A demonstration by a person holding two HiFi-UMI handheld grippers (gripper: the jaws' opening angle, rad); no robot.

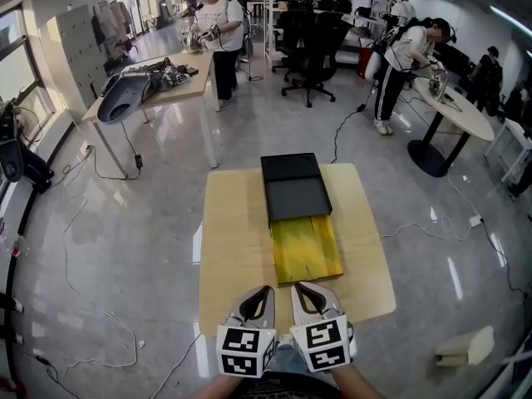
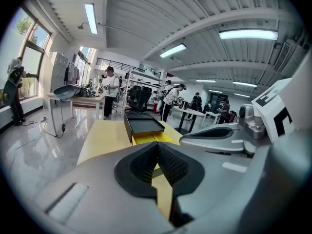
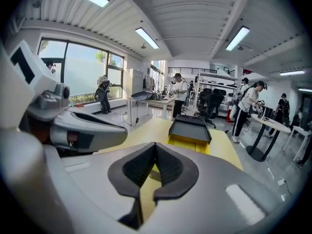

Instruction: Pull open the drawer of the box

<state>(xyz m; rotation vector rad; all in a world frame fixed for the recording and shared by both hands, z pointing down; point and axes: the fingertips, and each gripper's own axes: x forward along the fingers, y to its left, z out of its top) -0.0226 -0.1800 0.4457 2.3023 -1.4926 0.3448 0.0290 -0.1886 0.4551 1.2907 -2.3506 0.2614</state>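
showing drawer [image 1: 306, 252] out of box [image 1: 291, 185] overhead, left tongs [image 2: 157, 145], right tongs [image 3: 155, 145] closed empty in own views

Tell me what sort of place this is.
Probably an open-plan lab or workshop. Loose cables run over a polished floor, a work table is cluttered with equipment, black office chairs stand by shelving, and other people handle devices at tables.

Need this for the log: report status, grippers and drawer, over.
Left gripper and right gripper shut, empty, side by side short of the drawer. Drawer stands out of the black box. Nothing blocking it.
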